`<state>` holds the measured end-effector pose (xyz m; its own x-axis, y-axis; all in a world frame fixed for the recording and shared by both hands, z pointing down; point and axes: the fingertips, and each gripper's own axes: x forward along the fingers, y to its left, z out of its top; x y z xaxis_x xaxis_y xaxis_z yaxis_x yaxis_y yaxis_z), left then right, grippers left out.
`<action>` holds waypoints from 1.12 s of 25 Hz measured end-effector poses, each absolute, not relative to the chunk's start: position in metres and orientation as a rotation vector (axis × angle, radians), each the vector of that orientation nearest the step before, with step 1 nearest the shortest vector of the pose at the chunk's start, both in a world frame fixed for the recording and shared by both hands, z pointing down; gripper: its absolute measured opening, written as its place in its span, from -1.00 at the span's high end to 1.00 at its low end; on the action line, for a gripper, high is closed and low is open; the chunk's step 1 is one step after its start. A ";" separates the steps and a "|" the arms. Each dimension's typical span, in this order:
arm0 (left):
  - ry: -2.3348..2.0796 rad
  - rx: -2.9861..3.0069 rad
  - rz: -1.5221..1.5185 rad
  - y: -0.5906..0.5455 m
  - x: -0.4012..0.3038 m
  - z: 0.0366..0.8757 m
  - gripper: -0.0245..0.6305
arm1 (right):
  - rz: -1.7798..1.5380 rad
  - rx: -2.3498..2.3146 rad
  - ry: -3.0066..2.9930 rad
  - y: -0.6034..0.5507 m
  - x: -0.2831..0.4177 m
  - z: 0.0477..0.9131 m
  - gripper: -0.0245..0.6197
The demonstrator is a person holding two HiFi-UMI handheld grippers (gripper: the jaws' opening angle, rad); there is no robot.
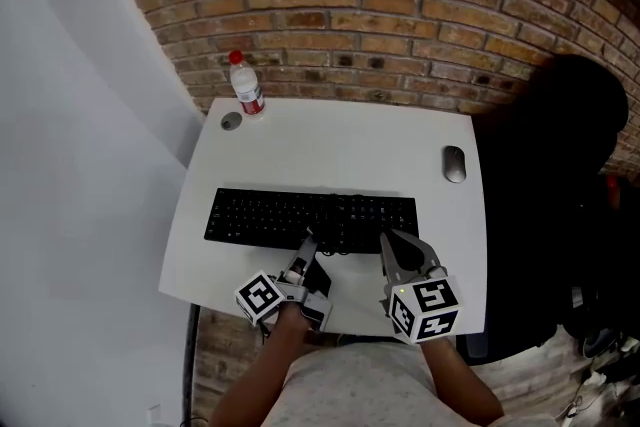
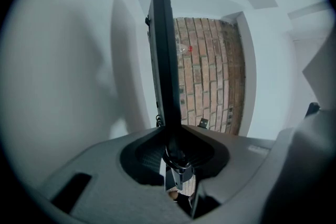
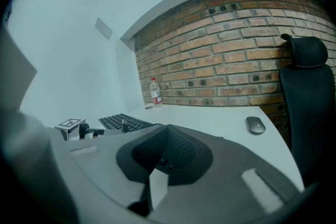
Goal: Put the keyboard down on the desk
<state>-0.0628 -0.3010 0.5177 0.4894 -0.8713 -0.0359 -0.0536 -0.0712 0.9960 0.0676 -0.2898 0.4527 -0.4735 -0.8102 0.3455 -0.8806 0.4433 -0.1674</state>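
A black keyboard (image 1: 300,215) lies flat and low over the white desk (image 1: 340,145), a little toward the near edge. My left gripper (image 1: 308,250) is shut on the middle of its near edge. In the left gripper view the keyboard (image 2: 163,50) runs edge-on away from between the pads of that left gripper (image 2: 176,152). I cannot tell whether it rests on the desk. My right gripper (image 1: 395,240) sits at the keyboard's near right edge. In its own view the right gripper (image 3: 167,134) has its jaws together with nothing seen between them, and the keyboard (image 3: 123,122) lies off to the left.
A water bottle (image 1: 245,85) and a small round cap (image 1: 232,121) stand at the desk's far left corner. A grey mouse (image 1: 455,163) lies at the right. A black office chair (image 1: 550,195) stands against the desk's right side. A brick wall runs behind.
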 end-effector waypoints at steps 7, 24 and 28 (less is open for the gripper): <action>-0.882 1.453 -0.787 -0.310 -0.060 0.539 0.66 | 0.502 1.458 -2.474 -0.300 0.072 0.459 0.90; -0.887 1.372 -0.692 -0.308 -0.064 0.558 0.66 | 0.568 1.535 -2.405 -0.283 0.067 0.467 0.90; -0.882 1.356 -0.687 -0.307 -0.064 0.559 0.64 | 0.586 1.551 -2.388 -0.277 0.065 0.470 0.90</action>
<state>-0.0642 -0.3067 0.5591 0.5201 -0.8433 0.1351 -0.0749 0.1126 0.9908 0.0646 -0.2774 0.4703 -0.4109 -0.8178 0.4029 -0.9114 0.3582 -0.2024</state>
